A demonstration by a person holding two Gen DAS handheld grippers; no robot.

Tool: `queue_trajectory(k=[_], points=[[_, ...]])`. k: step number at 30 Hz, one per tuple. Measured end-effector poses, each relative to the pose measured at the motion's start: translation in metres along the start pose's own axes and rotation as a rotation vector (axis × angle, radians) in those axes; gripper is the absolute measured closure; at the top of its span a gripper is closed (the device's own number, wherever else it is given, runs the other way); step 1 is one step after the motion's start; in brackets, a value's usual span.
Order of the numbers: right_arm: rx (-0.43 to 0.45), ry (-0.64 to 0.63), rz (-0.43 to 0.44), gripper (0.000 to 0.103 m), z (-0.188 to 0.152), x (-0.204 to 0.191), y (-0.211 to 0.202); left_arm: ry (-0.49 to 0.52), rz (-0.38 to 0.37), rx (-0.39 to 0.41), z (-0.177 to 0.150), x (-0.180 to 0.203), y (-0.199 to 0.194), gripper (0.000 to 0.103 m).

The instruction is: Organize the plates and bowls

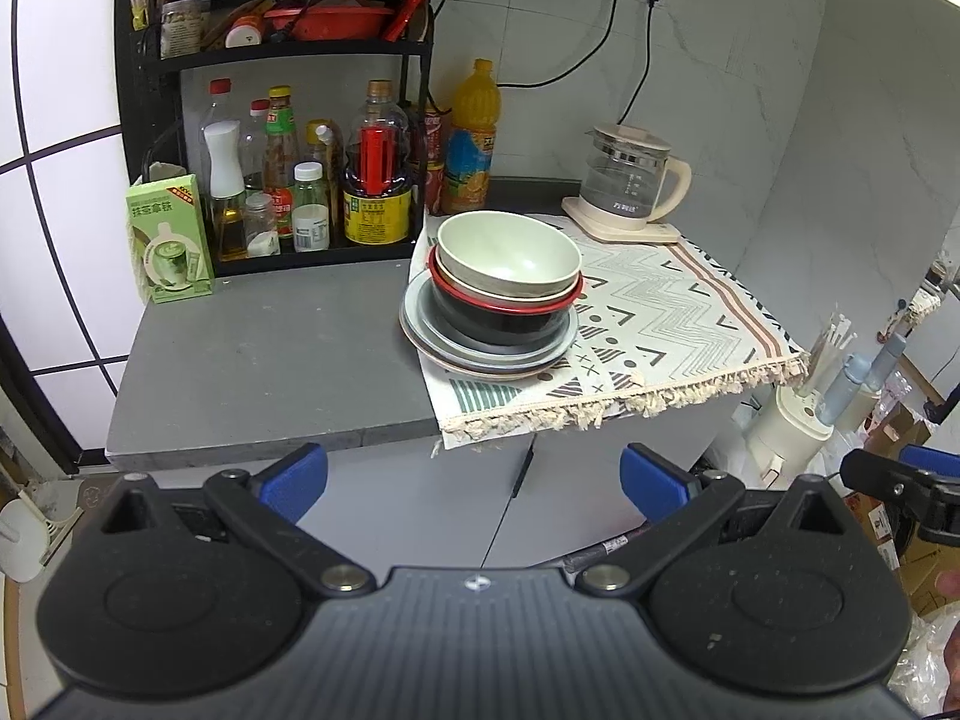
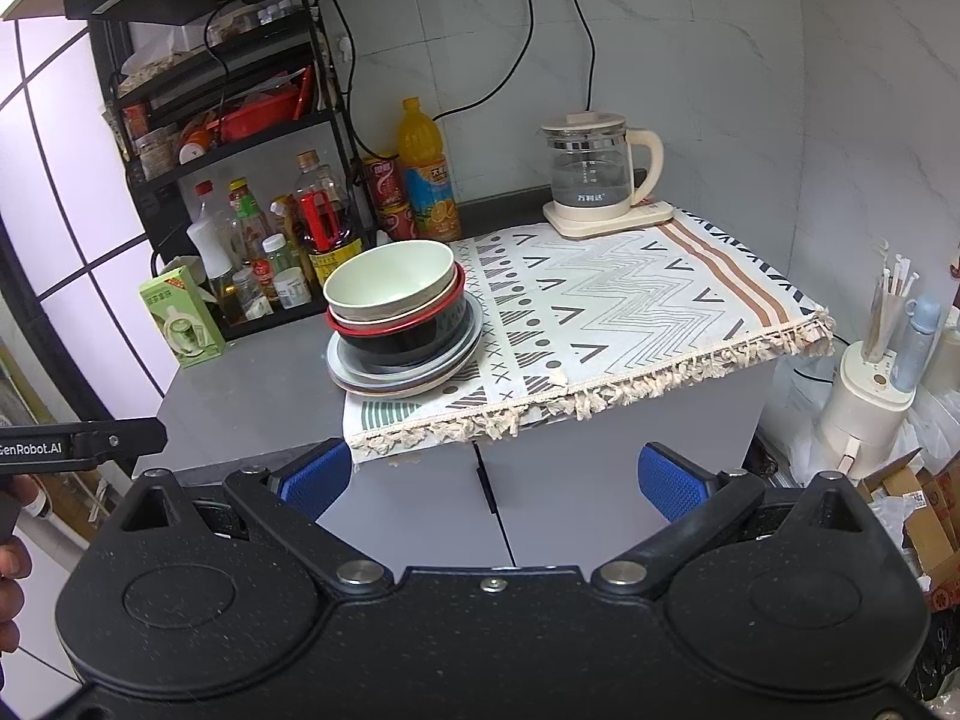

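In front of the grey counter [image 1: 252, 360], the left gripper [image 1: 474, 480] and right gripper [image 2: 495, 480] hang spread wide, holding and touching nothing. The stack of bowls and plates [image 1: 498, 294] sits on the patterned cloth's [image 1: 672, 312] left edge. Lettering beside the right gripper reads "GenRobot.AI".

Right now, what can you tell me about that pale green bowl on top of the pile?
The pale green bowl is round, matte and plain, perhaps plastic or melamine, and looks empty. It sits upright, nested as the topmost piece in a cream bowl, itself inside a red-rimmed black bowl. These rest on stacked grey plates at the left edge of a patterned cloth on the grey counter. Only the cream bowl touches it; neither gripper is near.
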State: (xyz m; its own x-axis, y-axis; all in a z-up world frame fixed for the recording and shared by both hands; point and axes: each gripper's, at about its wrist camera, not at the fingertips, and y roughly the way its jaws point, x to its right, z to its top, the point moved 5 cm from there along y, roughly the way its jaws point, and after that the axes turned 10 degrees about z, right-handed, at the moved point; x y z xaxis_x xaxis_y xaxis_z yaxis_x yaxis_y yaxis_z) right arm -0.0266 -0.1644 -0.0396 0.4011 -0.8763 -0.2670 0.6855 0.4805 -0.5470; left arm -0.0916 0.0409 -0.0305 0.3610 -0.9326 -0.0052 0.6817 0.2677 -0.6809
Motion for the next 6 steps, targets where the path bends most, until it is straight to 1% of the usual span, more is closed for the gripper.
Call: queue_trajectory(k=[6], points=[[-0.002,-0.008,0.017,0.000,-0.0006,-0.0021,-0.0048,0.005,0.005,-0.005,-0.0008,0.0065,-0.0090,0.000]])
